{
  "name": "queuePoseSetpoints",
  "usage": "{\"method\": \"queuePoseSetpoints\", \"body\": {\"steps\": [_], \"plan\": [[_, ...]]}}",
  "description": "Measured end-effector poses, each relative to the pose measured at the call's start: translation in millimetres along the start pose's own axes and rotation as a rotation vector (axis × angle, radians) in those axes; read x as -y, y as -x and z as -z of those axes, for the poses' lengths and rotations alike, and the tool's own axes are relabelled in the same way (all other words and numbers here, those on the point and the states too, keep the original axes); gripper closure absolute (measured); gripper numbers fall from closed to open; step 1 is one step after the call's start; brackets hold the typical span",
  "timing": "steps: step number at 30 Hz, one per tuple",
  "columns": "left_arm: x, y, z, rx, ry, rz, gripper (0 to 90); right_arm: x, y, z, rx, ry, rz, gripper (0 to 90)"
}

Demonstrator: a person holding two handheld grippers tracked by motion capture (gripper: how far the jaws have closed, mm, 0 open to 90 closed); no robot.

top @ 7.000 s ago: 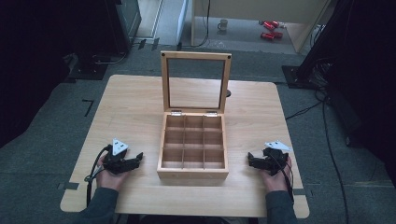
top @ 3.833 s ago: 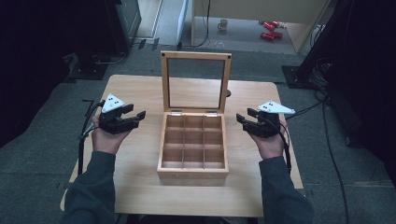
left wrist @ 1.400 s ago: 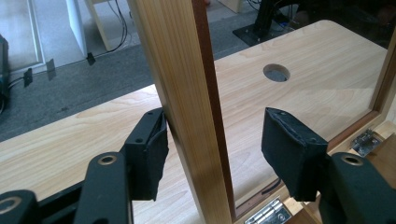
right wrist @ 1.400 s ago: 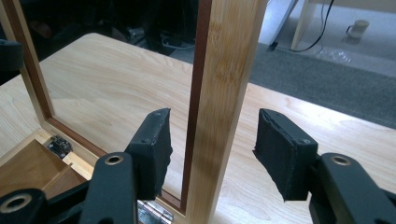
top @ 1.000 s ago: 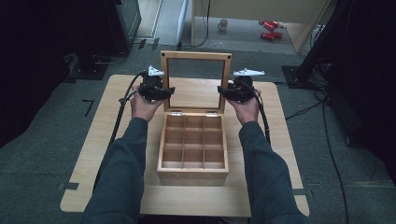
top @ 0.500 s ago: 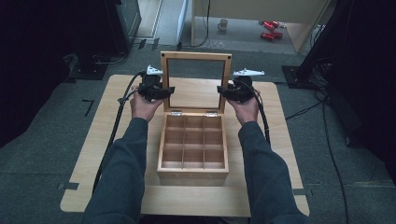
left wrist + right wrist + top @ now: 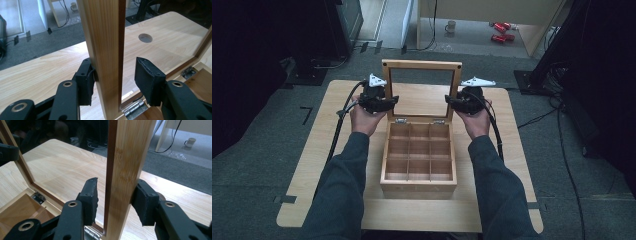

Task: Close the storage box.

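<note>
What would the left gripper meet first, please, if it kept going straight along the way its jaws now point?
Probably the lid frame's left upright itself: it already stands between the left gripper's jaws, one pad against its outer face, so the gripper's body would soon run into it. Depth is hard to judge.

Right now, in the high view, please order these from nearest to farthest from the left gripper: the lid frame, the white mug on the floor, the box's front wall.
1. Lid frame: its left post stands between the left gripper's jaws.
2. Box's front wall: toward the person.
3. White mug: on the floor beyond the table.
</note>
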State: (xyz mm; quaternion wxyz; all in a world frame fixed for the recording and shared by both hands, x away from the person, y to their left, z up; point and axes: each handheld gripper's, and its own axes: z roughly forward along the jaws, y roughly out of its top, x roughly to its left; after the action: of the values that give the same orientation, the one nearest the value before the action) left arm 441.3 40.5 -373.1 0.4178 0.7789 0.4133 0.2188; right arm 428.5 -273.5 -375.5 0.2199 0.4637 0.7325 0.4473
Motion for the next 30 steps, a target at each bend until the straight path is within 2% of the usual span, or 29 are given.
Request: {"method": "queuePoseSetpoints", "body": {"steps": [12,16,20,23,30], "plan": [[12.1,10.5,17.3,0.003,0.036,-0.024,51.1,8.7,-14.9,17.2,0.02,0.024,0.042,56.1],[17.4,13.4,23.6,0.015,0.056,-0.021,51.6,13.5,-19.9,24.2,0.018,0.034,0.046,54.8],[22.1,14.2,29.8,0.034,0.069,-0.015,51.3,15.4,-28.1,30.7,0.036,0.026,0.066,53.1],[24.4,14.9,33.4,0.04,0.075,-0.016,51.4,19.0,-31.5,35.5,0.041,0.04,0.075,53.0],[30.6,15.8,57.3,0.058,0.12,-0.028,52.7,22.0,-36.0,51.4,0.033,0.092,0.07,53.8]]}}
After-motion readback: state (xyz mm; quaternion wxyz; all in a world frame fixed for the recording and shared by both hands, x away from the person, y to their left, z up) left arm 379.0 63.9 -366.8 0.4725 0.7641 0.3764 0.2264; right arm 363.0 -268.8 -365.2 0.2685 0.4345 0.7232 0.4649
